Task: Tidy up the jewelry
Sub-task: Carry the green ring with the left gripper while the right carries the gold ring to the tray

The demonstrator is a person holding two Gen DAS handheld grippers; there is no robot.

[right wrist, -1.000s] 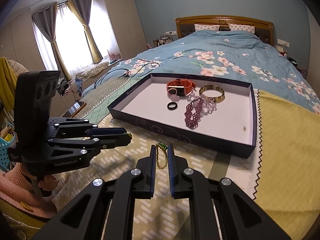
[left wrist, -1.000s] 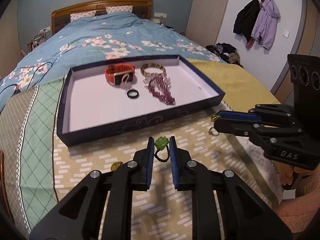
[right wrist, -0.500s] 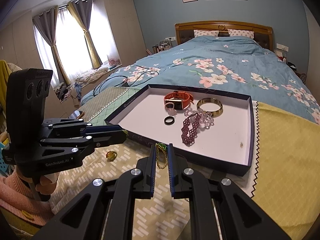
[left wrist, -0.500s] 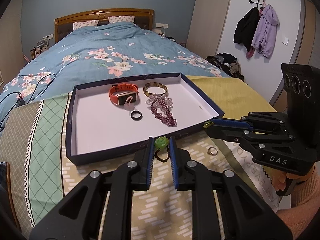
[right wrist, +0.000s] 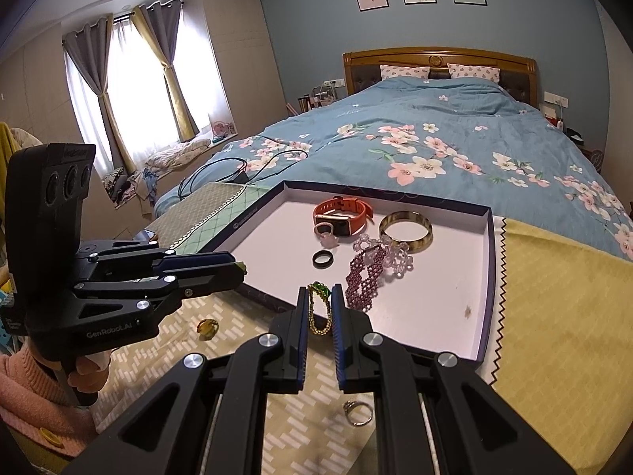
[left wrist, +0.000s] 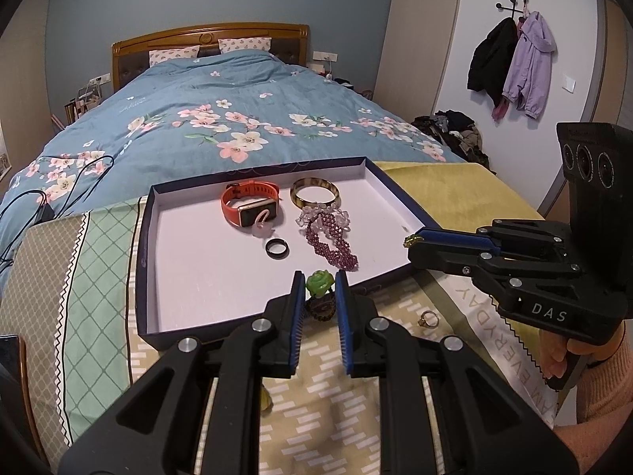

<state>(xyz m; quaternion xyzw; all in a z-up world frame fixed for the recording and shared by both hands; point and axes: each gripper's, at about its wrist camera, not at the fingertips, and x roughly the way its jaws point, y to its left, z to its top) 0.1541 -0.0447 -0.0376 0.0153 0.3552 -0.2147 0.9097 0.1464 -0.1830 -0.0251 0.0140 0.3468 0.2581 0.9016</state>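
A dark blue tray [left wrist: 143, 261] with a white floor lies on the bed's foot. In it are an orange watch [left wrist: 249, 204], a bangle [left wrist: 315, 194], a purple bead bracelet [left wrist: 332, 241], a black ring [left wrist: 277, 248] and a pink ring [left wrist: 263, 229]. My left gripper [left wrist: 319, 293] hovers at the tray's near rim, shut on a dark bead bracelet with a green rose [left wrist: 317, 282]. My right gripper [right wrist: 320, 297] hovers over the near rim [right wrist: 261, 297], shut on a gold chain with a green charm [right wrist: 315, 316]. Each gripper shows in the other's view, the left gripper [right wrist: 239, 267] and the right gripper [left wrist: 413, 241].
Loose on the patterned cloth in front of the tray lie a gold ring [left wrist: 429, 318], a silver ring [right wrist: 358, 411] and an amber ring [right wrist: 207, 326]. Black cables [left wrist: 59, 182] trail over the floral quilt at the left. A person's hand in a pink sleeve [right wrist: 31, 388] holds each gripper.
Both grippers have lifted and come forward to the tray's near rim, each still shut on its piece. The loose rings now lie below and behind the fingertips.
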